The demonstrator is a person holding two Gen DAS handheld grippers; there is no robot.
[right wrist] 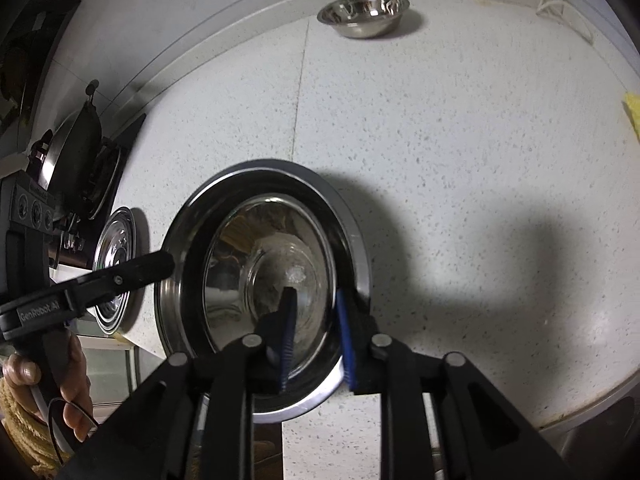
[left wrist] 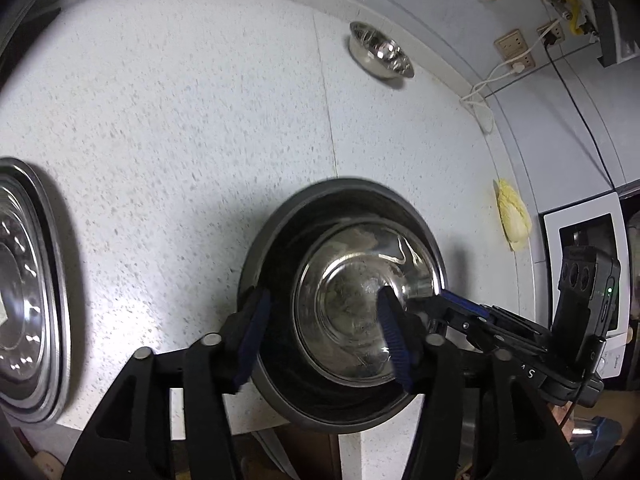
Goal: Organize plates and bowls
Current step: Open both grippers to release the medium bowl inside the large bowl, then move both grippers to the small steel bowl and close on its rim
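Observation:
A large steel bowl (left wrist: 344,248) (right wrist: 264,240) with a dark inner band and a shiny bottom rests on the speckled white counter (left wrist: 180,120), at its front edge. My left gripper (left wrist: 322,344) is open and wide, straddling the bowl's left rim with one finger outside and one inside. My right gripper (right wrist: 316,336) straddles the right rim with a narrow gap, and its pads look just clear of the metal. The left wrist view shows the right gripper's fingers (left wrist: 464,306) on the bowl's right side. A stack of steel plates (left wrist: 28,292) (right wrist: 116,268) lies to the left.
A small steel bowl (left wrist: 380,50) (right wrist: 364,10) stands at the back by the wall. A yellow cloth (left wrist: 514,216) lies to the right, near a white appliance (left wrist: 584,248) and wall sockets (left wrist: 516,50). A wok and stove (right wrist: 76,152) stand far left. A person's hand (right wrist: 68,380) holds the left gripper.

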